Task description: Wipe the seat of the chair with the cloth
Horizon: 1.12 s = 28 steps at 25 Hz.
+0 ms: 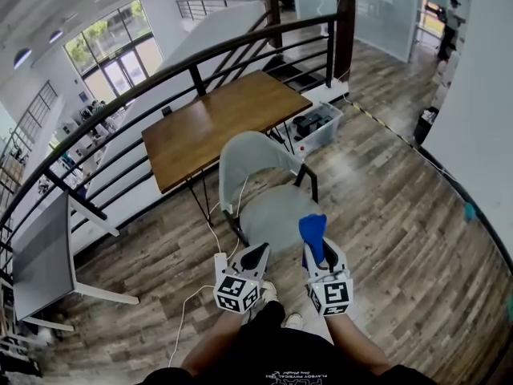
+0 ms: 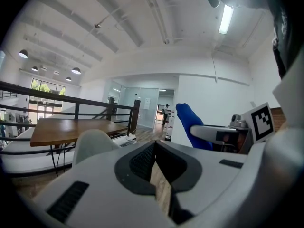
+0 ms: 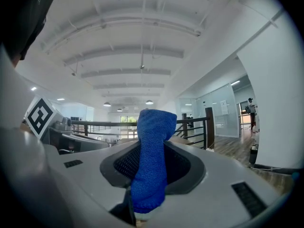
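1. Right now we are standing at the open front of the chair (image 1: 255, 160), holding both grippers up near the front edge of its seat (image 1: 276, 208). Wiping is not yet under way.
2. We are clamping the cloth (image 1: 313, 229) in the right gripper (image 1: 322, 257). Its jaws are closed hard on the blue fabric, and a bunched tuft is sticking out past the tips.
3. We are carrying the cloth in the air beside the seat's front edge, on our right side of the chair, and as far as we can judge it is not touching the seat.
4. We are holding the left gripper (image 1: 255, 255) just beside the right one, on the other side of that front edge. Its jaws are pressed together at the tips with nothing between them.
5. We are judging the cloth to be light, soft and limp, a knit that folds and bunches rather than holding a shape. It should not slip much against the ribbed pads.
6. We are thinking the grip on one bunched end is sound, but the free tuft is short. To wipe, we would want that loose end turned down and pressed flat on the seat, which looks smooth and hard, so that fabric rather than the jaw tips meets the chair.
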Tool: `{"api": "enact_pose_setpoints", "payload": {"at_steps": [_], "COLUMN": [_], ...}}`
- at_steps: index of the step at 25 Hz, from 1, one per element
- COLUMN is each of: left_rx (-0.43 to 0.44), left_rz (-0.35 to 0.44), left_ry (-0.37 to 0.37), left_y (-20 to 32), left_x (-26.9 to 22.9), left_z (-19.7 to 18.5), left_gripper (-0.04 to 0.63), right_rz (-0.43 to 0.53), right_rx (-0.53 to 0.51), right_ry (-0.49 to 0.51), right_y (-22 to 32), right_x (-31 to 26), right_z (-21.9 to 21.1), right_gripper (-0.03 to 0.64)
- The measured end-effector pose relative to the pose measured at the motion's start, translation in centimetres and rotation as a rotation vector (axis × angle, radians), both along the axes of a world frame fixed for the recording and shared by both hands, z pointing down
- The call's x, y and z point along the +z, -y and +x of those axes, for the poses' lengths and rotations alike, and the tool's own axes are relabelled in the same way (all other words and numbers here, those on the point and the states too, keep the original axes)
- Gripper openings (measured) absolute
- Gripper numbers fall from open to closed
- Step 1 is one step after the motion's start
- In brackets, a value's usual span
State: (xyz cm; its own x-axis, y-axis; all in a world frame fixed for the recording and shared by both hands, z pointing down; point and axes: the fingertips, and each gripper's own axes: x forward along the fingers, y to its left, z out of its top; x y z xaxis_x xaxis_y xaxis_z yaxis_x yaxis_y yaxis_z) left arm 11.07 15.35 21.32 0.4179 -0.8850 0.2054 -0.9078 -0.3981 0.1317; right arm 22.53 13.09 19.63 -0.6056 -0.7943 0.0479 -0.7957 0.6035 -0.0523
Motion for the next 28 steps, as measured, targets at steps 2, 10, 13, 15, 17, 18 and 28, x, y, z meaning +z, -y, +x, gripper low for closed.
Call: {"api": "enact_pose_setpoints", "payload": {"at_steps": [2,10,13,15,17,18,28], "left_rx": [-0.003,-0.022,-0.024,-0.025,-0.022,-0.019,-0.023], "left_rz": [0.001,0.009,0.004,0.0,-0.002,-0.001,0.013], "left_ry": [0.0,0.0,0.002,-0.001,-0.002,-0.004,-0.033], "left_y": [1.4,6.9,8.8,10.2,11.5,12.1,16.2], "left_x": [0.1,-0.6,-0.7,-0.6,-0.6,-0.6,-0.5], "left_z": [-0.4,-3.4,-4.7,-5.7,-6.7,-7.2,-12.1], "left_gripper": [0.002,0.002,0.002,0.002,0.002,0.002,0.002], "right_rz": [-0.007,-0.002,-0.004,-0.007,-0.009,-0.01,-0.018], "right_rx": [-0.007,-0.028,-0.019,-0.019,-0.019,-0.019,-0.04], "right_ry": [-0.008,-0.02,-0.024,-0.023,-0.025,-0.027,-0.076], "right_y": [1.2,6.3,8.5,9.9,11.2,11.7,15.8], "right_x": [0.2,-0.4,-0.6,-0.7,-0.7,-0.7,-0.6], "right_z": [-0.5,-3.5,-4.6,-5.5,-6.6,-7.2,-12.5], "right_gripper": [0.13,0.13,0.13,0.13,0.13,0.13,0.13]}}
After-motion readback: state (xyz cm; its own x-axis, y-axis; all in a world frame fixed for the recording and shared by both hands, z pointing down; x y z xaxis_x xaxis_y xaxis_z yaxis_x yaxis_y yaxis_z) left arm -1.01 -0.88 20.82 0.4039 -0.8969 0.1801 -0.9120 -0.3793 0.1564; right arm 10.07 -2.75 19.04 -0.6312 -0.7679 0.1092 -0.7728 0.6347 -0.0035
